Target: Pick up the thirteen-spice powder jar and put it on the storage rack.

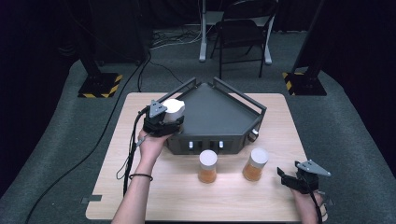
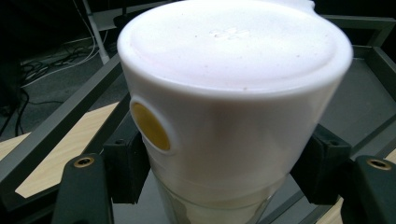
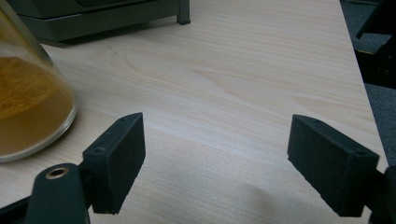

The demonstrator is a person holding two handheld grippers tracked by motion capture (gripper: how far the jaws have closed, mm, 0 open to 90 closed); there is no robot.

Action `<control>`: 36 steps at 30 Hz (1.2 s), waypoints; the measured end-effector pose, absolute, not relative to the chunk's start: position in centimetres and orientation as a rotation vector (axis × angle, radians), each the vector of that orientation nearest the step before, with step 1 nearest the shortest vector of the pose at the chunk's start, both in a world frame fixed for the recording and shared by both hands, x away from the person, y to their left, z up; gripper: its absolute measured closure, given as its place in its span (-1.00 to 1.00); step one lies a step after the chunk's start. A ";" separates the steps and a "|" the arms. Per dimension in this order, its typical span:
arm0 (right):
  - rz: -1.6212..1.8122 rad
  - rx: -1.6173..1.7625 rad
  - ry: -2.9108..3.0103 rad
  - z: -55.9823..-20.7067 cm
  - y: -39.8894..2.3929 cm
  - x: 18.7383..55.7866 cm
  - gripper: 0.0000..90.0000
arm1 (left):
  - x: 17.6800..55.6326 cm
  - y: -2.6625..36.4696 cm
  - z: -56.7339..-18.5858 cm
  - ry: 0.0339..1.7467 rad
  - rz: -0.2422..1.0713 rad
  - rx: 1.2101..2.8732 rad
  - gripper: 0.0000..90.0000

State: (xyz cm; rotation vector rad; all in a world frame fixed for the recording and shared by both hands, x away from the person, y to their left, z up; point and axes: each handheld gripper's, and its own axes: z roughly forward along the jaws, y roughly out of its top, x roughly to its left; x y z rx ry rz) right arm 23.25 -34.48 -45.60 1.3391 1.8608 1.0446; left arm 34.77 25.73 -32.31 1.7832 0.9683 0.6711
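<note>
At the left of the table [image 1: 140,186], the left gripper [image 1: 164,122] is clamped on a white-capped jar [image 1: 173,108]. Its jaws press on the jar just under the cap, one on each side, as the left gripper view shows [image 2: 233,93]. Gripping below the wide cap probably keeps the jar from slipping down, since the cap's edge overhangs the jaws. The jar is held upright at the left rim of the dark tray [image 1: 219,112], over or just inside its rail; whether its base touches the tray floor cannot be told. The tray's raised rails would keep jars from sliding off, which is likely why the jar is brought in from above the edge.

In the middle, two more jars with white caps and orange contents stand on the table just in front of the tray: the middle jar [image 1: 208,166] and, to its right, the right jar [image 1: 255,164]. They stand apart from each other, which leaves room for jaws to come in on either side of each.

At the right, the right gripper [image 1: 299,179] sits low near the table's front right corner, its jaws spread wide with nothing between them. In the right gripper view the right jar [image 3: 28,112] stands to one side of the jaws, near but not touching, so this gripper seems poised to take it next.
</note>
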 end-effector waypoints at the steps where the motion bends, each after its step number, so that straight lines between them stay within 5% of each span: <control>1: 1.045 1.339 1.861 -45.6 -34.5 23.2 -0.58 | 34.8 25.7 -32.3 0.971 0.670 1.783 -0.32; 5: 1.044 1.339 1.861 -45.6 -34.5 23.3 -0.58 | 34.8 25.6 -32.2 0.987 0.654 1.776 -0.35; 6: 1.044 1.339 1.861 -45.6 -34.5 23.3 -0.58 | 34.8 25.6 -32.0 1.003 0.637 1.768 -0.53; 11: 1.044 1.338 1.862 -45.6 -34.5 23.2 -0.58 | 34.5 25.7 -31.7 1.001 0.651 1.777 -0.67; 36: 1.039 1.336 1.863 -45.6 -34.4 23.2 -0.58 | 30.3 28.8 -33.5 0.974 0.689 1.775 -0.70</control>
